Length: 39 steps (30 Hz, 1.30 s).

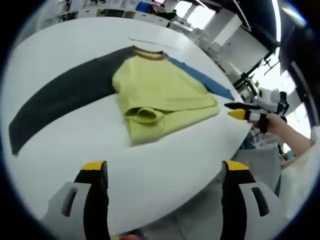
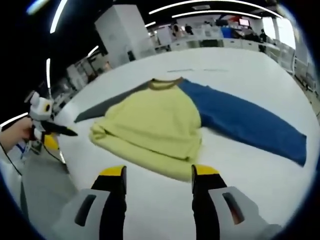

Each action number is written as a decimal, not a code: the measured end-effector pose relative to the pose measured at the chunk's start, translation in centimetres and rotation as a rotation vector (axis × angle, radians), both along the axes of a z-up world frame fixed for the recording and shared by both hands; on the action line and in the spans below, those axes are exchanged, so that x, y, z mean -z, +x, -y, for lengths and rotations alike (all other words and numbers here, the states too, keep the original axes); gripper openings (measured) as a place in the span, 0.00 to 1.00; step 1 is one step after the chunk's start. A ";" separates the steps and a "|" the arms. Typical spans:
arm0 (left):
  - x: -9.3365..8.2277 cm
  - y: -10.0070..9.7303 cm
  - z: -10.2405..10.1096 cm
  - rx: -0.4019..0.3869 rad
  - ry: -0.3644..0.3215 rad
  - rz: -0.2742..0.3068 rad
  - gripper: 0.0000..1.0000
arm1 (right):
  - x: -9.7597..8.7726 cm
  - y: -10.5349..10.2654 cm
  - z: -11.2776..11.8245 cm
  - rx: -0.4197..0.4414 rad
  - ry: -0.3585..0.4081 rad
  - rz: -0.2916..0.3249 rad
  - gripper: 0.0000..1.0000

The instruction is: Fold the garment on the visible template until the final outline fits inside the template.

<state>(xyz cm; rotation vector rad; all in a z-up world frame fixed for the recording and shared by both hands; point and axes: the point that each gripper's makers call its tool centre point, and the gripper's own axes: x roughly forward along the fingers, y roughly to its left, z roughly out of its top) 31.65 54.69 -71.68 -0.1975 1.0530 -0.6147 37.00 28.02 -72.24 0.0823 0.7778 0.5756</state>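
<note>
In the left gripper view, left gripper (image 1: 165,172) jaws spread, empty; the long-sleeved shirt (image 1: 160,97) lies upper centre, dark sleeve (image 1: 60,100) extending left. In the right gripper view, right gripper (image 2: 157,177) jaws parted, empty, nearer: yellow hem just ahead, blue sleeve (image 2: 250,122) extending right.

open-plan lab: desk rows (image 2: 220,37), strip lights (image 2: 187,6).

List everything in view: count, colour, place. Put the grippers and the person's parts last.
garment: one, yellow-green body with brown collar, hem folded up, middle of the table
dark sleeve: one, dark grey, spread flat on the table
blue sleeve: one, blue, spread flat on the table
table: one, white, under the garment
left gripper: one, grey with yellow tips, open, near the table's edge
right gripper: one, grey with yellow tips, open, at the garment's hem
hand: one, holding the right gripper
</note>
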 end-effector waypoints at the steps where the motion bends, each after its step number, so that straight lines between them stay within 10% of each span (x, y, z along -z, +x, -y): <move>1: 0.0 0.0 0.1 0.000 0.000 0.000 0.91 | 0.0 0.2 0.0 -0.002 -0.001 0.004 0.50; 39: 1.3 0.7 0.5 0.008 0.001 -0.031 0.89 | 2.7 3.8 1.6 0.034 -0.045 -0.028 0.20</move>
